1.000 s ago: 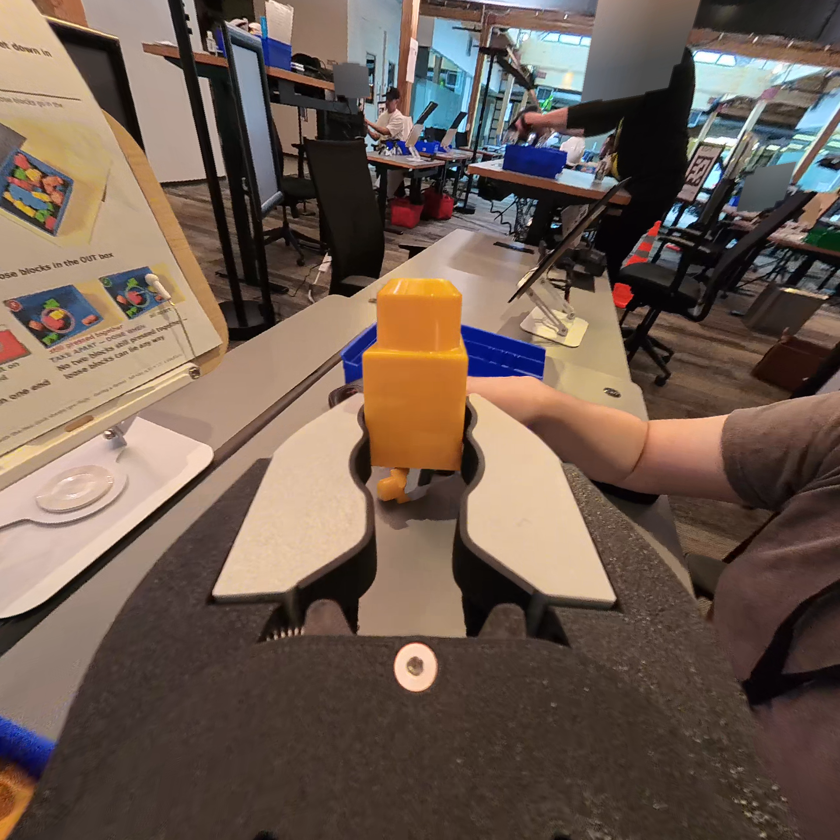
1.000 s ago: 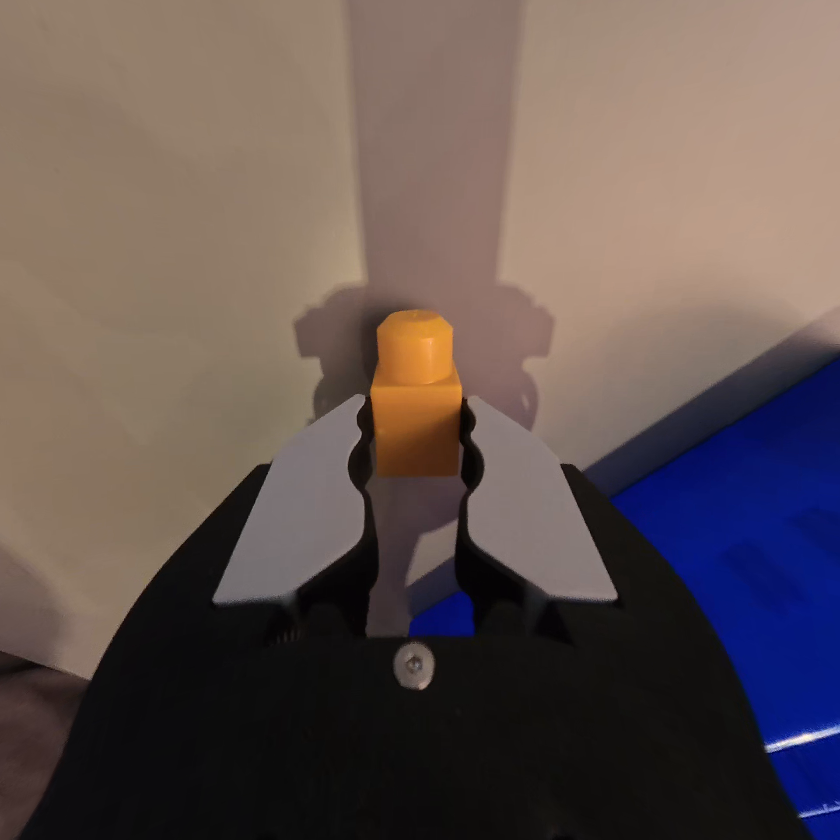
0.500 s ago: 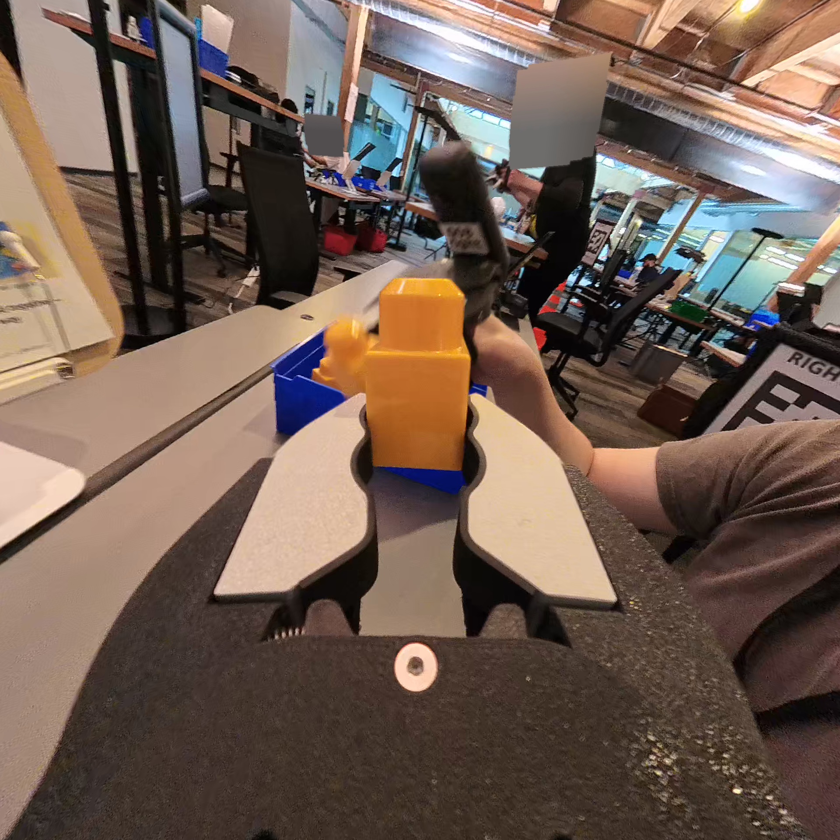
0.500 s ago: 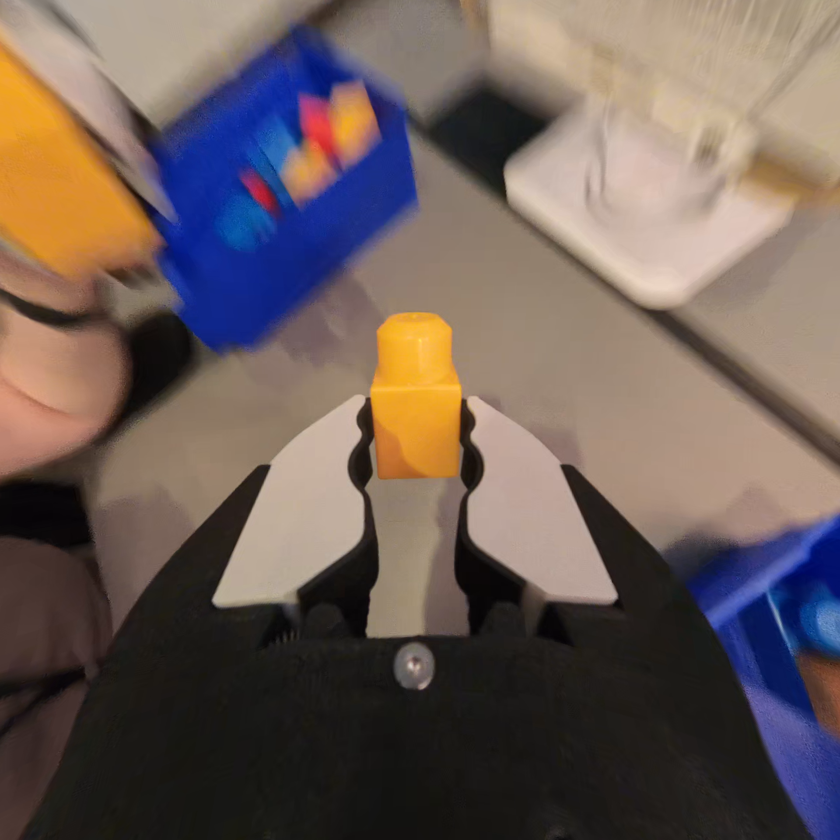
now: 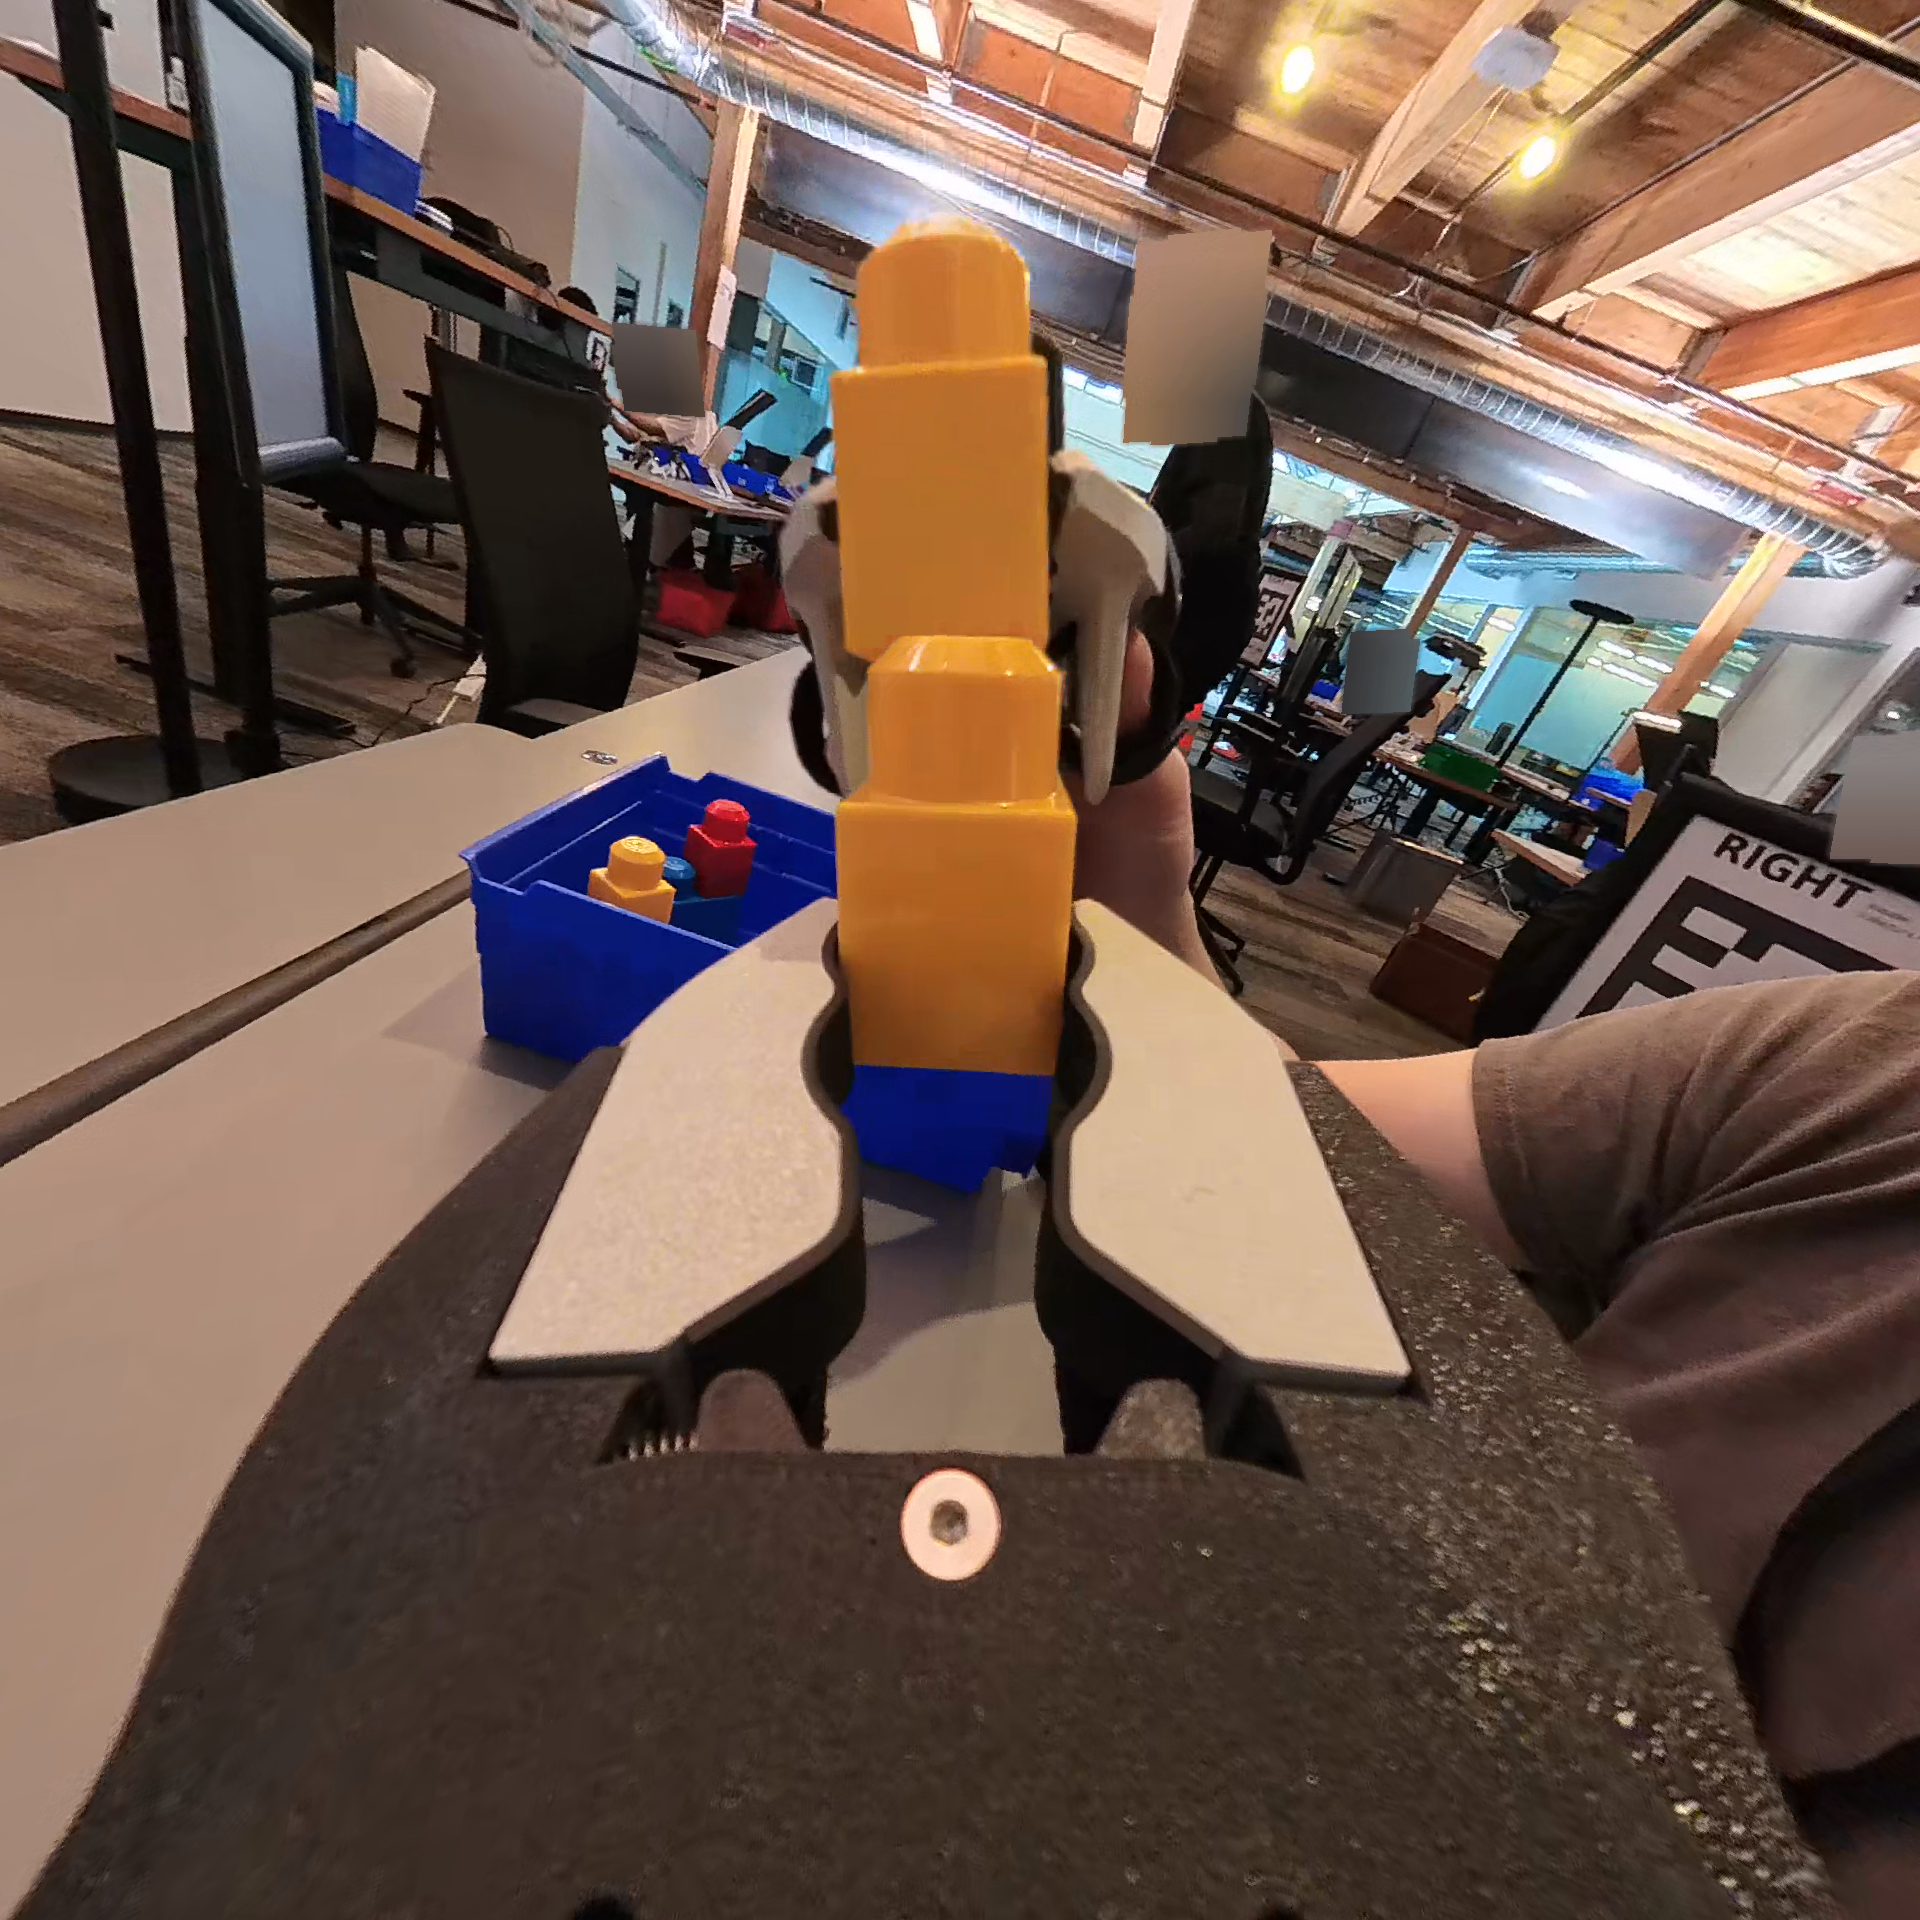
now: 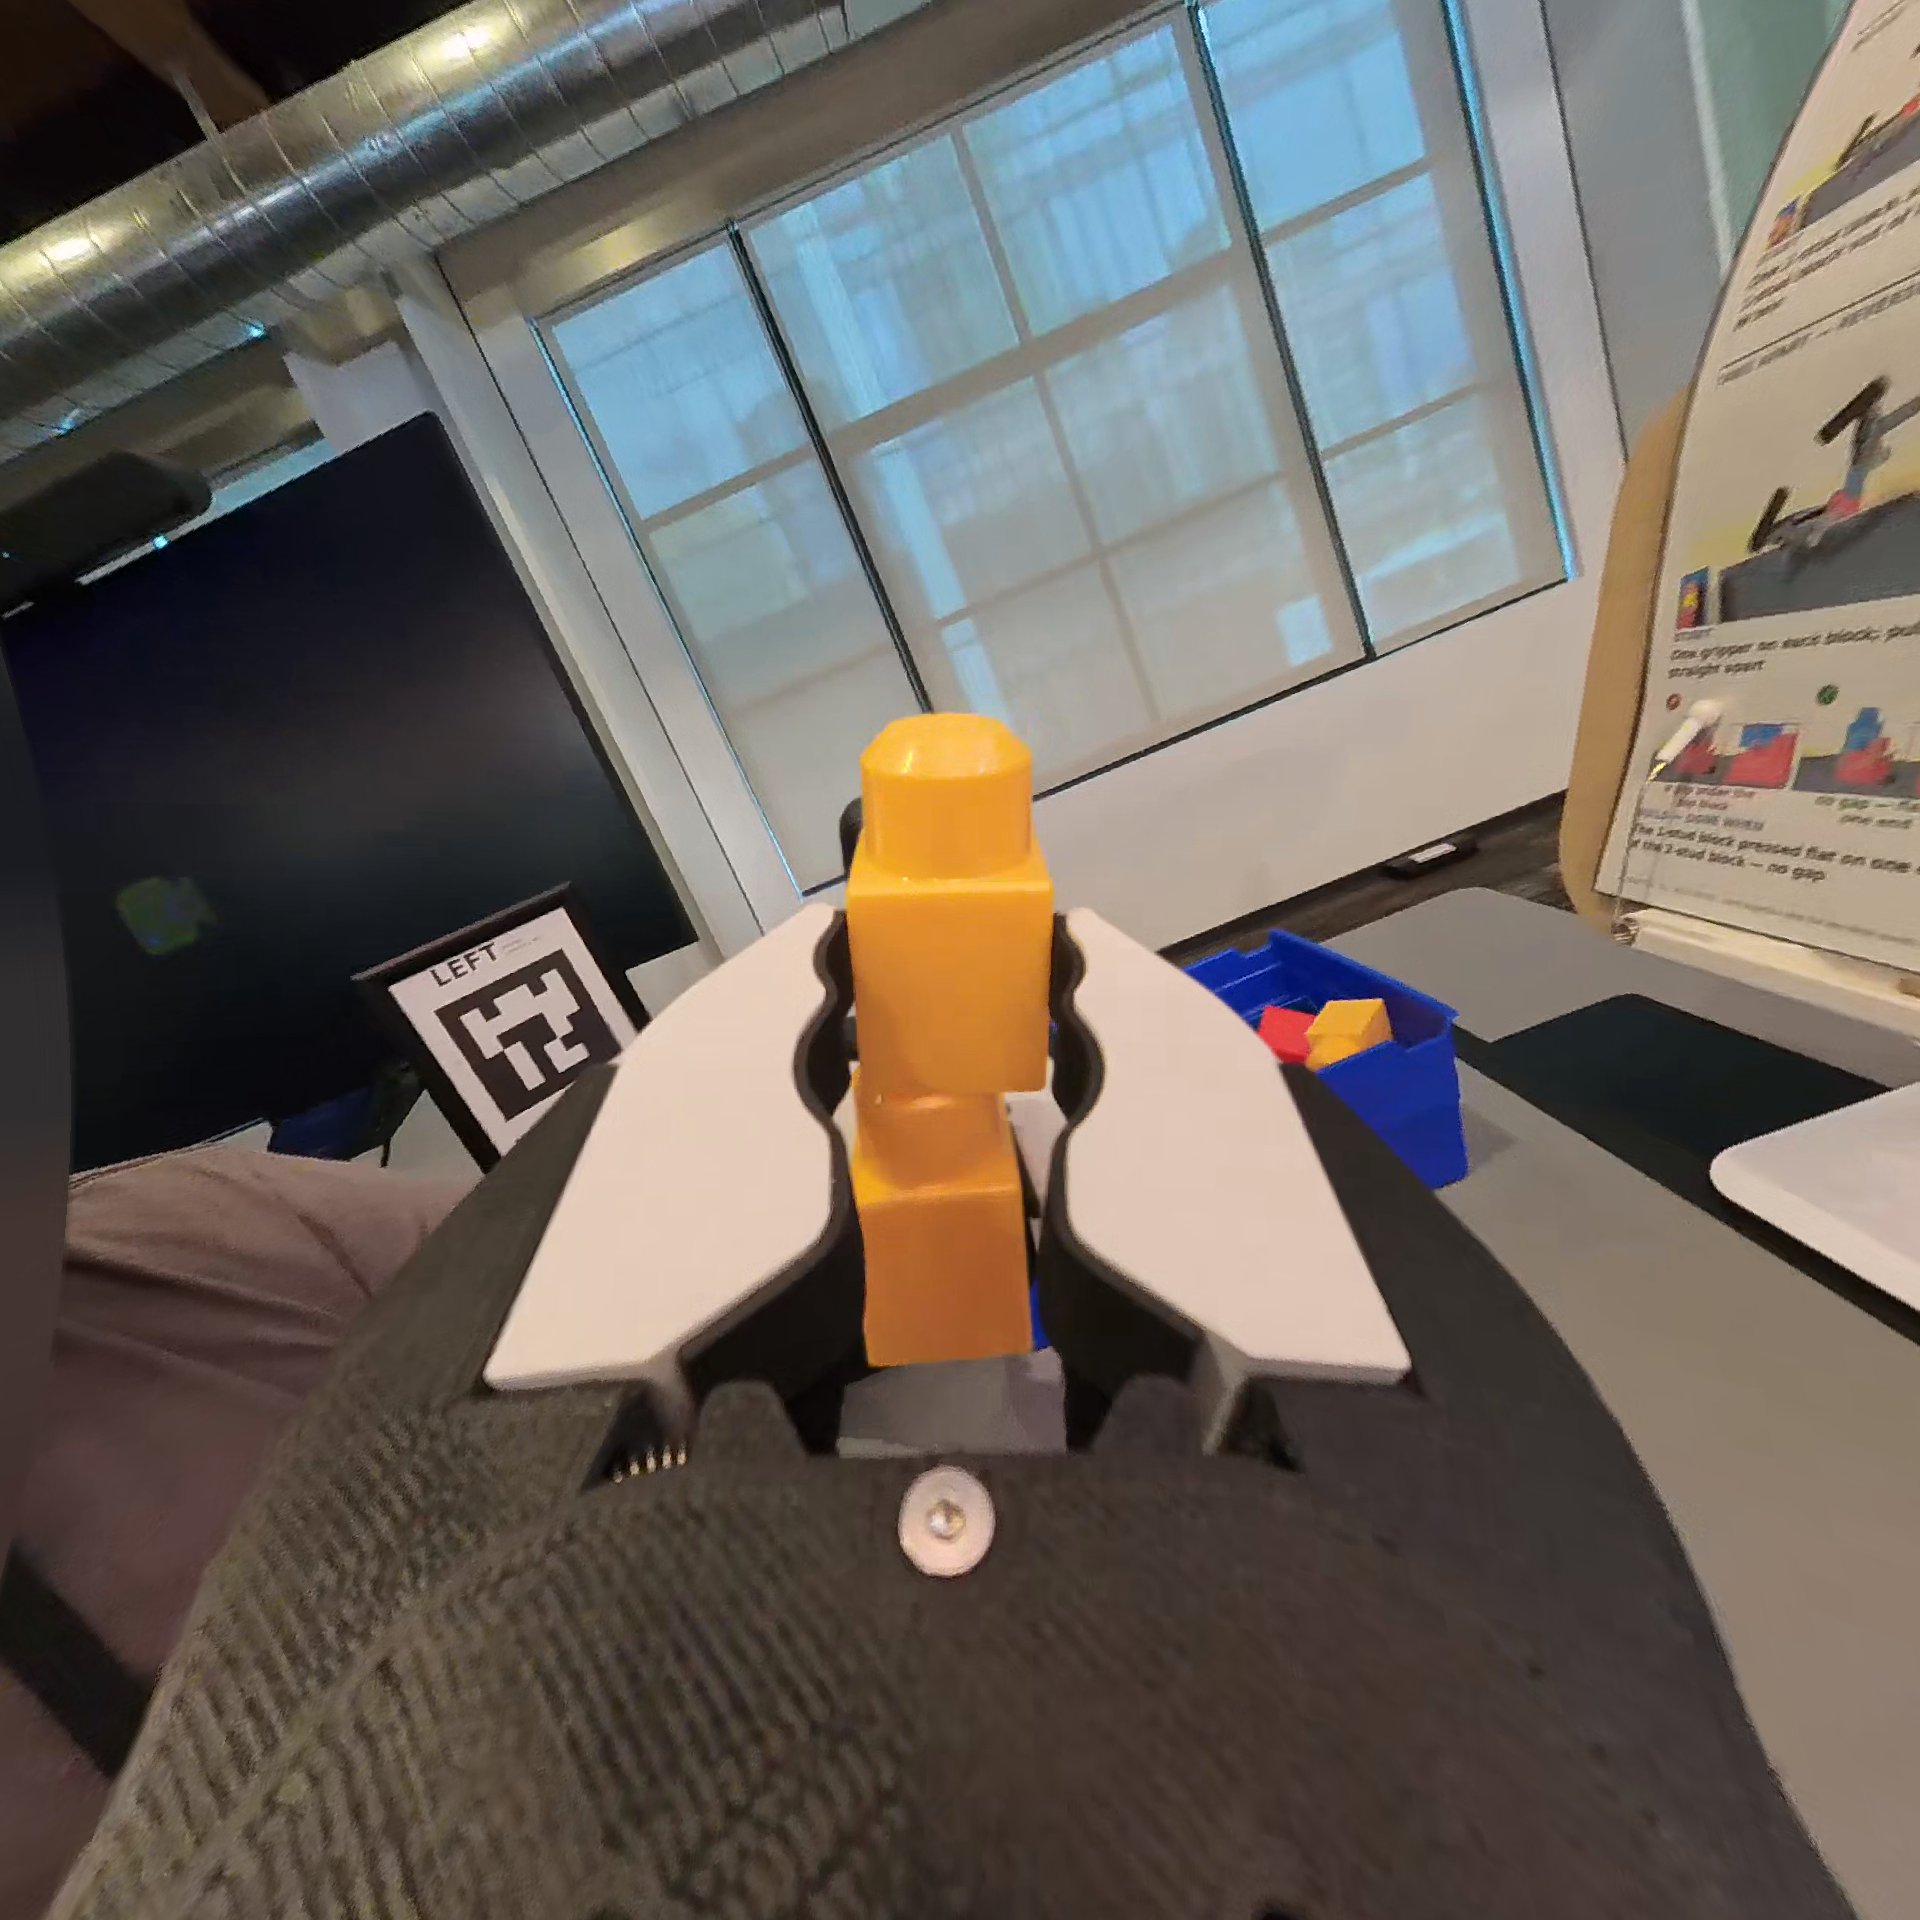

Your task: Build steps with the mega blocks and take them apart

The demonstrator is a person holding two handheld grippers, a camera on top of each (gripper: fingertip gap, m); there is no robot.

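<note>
Holding both claws pinched: your left claw (image 5: 951,997) on lower orange block (image 5: 954,935), right claw (image 6: 945,997) on upper orange block (image 6: 945,987), studs aligned for pressing.

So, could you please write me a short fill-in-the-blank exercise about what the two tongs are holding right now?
1. The left tongs are shut on a block whose colour is ____.
2. The right tongs hold their own block directly ____ the left one's stud.
3. The bin on the table, holding loose blocks, is coloured ____.
4. In that bin, a yellow block sits beside one that is ____.

Missing words: yellow; above; blue; red
</note>
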